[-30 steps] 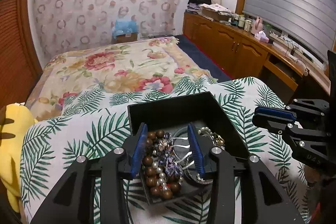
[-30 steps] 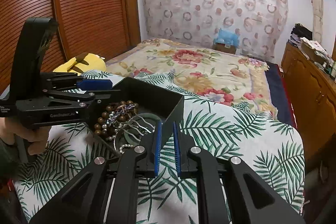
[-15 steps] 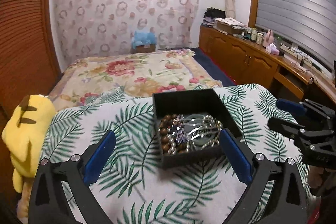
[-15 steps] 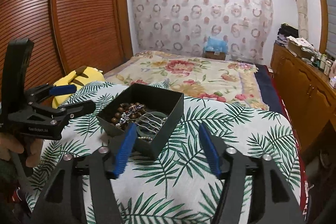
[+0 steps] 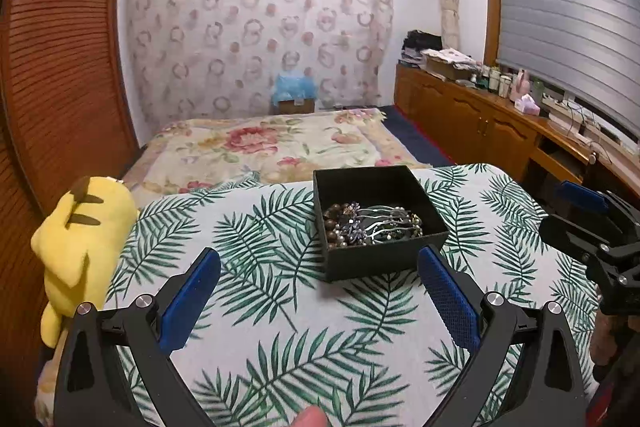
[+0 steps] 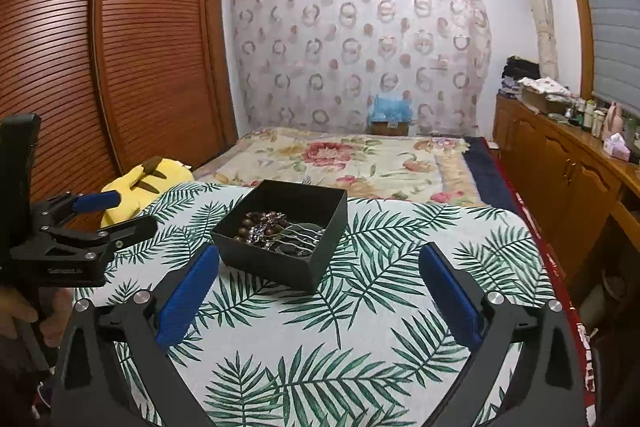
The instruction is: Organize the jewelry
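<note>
A black open box [image 5: 376, 261] stands on the palm-leaf cloth. It holds a heap of jewelry [image 5: 370, 225]: brown wooden beads, pearls and silver pieces. It also shows in the right wrist view [image 6: 272, 263] with the jewelry [image 6: 276, 231] inside. My left gripper [image 5: 320, 297] is wide open and empty, a little short of the box. My right gripper [image 6: 318, 295] is wide open and empty, also short of the box. Each gripper shows at the edge of the other's view: the right one [image 5: 580, 211] and the left one [image 6: 116, 213].
The palm-leaf cloth [image 5: 260, 267] covers a table. A yellow plush toy [image 5: 80, 227] lies at its left edge. A bed with a floral cover [image 5: 272, 143] is beyond. A wooden cabinet [image 5: 480, 123] runs along the right, a slatted wardrobe [image 6: 100, 67] on the left.
Both grippers have pulled back from the box and up, and both have opened wide. The left one was among the jewelry a second ago; the jewelry stays in the box.
</note>
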### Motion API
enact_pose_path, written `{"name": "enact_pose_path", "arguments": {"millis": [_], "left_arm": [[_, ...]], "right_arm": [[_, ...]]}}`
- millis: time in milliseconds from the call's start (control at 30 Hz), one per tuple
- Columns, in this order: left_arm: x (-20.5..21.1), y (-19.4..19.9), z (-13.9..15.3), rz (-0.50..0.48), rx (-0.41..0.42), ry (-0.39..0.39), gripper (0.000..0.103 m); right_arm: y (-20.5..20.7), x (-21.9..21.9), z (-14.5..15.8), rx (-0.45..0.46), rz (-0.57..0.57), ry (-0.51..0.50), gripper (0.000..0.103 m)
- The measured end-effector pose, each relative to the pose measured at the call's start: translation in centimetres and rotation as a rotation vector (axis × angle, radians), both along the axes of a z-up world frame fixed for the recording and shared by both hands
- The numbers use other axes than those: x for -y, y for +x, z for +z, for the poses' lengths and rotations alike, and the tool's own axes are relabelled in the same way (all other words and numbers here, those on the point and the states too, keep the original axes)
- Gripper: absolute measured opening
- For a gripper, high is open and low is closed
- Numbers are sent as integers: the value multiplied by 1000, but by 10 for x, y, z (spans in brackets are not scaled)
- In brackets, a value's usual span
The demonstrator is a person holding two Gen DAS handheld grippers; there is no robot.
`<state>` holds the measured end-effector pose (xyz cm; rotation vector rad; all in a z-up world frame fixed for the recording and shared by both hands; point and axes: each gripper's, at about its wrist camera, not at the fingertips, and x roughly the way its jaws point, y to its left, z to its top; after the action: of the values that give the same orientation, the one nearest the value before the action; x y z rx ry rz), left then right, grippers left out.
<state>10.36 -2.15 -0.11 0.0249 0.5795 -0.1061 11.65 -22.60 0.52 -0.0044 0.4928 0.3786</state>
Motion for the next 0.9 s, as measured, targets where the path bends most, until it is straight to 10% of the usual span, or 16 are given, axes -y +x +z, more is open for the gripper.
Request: {"name": "enact_pose_path", "arguments": {"millis": [900], "left_arm": [[-3,-34,15,38,59,13,95]], "right_arm": [[-30,3,10,42,-99,6,101]]}}
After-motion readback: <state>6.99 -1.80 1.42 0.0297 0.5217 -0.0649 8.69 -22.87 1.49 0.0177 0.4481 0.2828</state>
